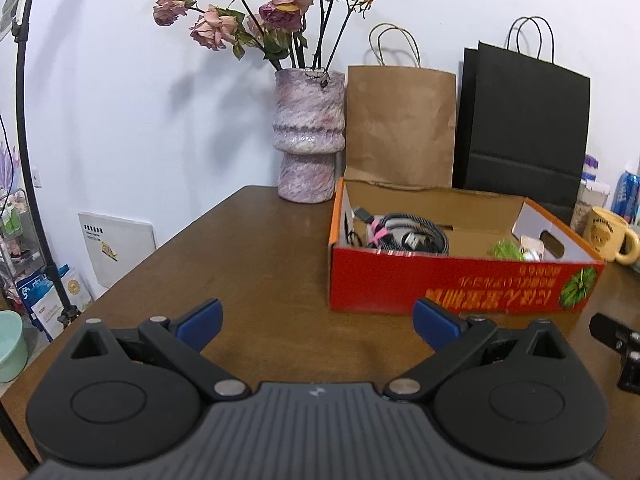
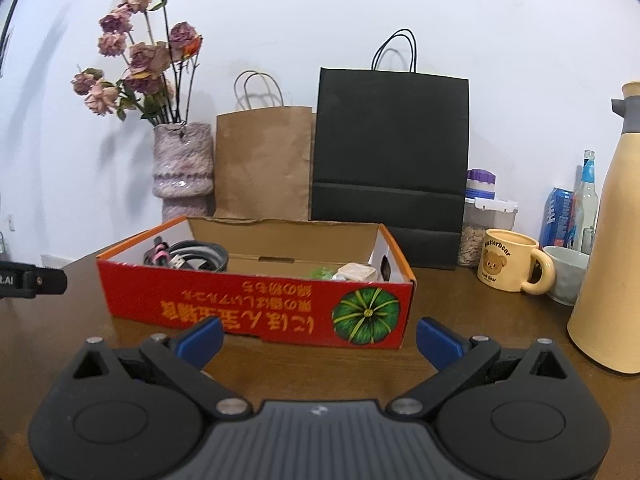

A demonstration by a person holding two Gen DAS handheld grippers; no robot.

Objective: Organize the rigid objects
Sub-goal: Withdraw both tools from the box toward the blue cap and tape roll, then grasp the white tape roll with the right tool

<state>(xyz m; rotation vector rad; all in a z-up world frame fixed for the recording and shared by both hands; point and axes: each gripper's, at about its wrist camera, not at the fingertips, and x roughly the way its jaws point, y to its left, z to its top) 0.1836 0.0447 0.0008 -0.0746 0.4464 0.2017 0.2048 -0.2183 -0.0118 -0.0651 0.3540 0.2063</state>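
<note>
On the brown table (image 2: pixel 460 312), from the left: the left gripper (image 1: pixel 318 326), fingers spread and empty; the red pumpkin box (image 2: pixel 256 308), holding coiled cables (image 2: pixel 192 258) at its left end; the right gripper (image 2: pixel 319 338), likewise released; a bear mug (image 2: pixel 508 266).

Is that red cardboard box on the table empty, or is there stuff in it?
Not empty. The open-topped red box holds coiled cables at its left end and a green item beside a pale object at its right; the middle looks bare.
</note>
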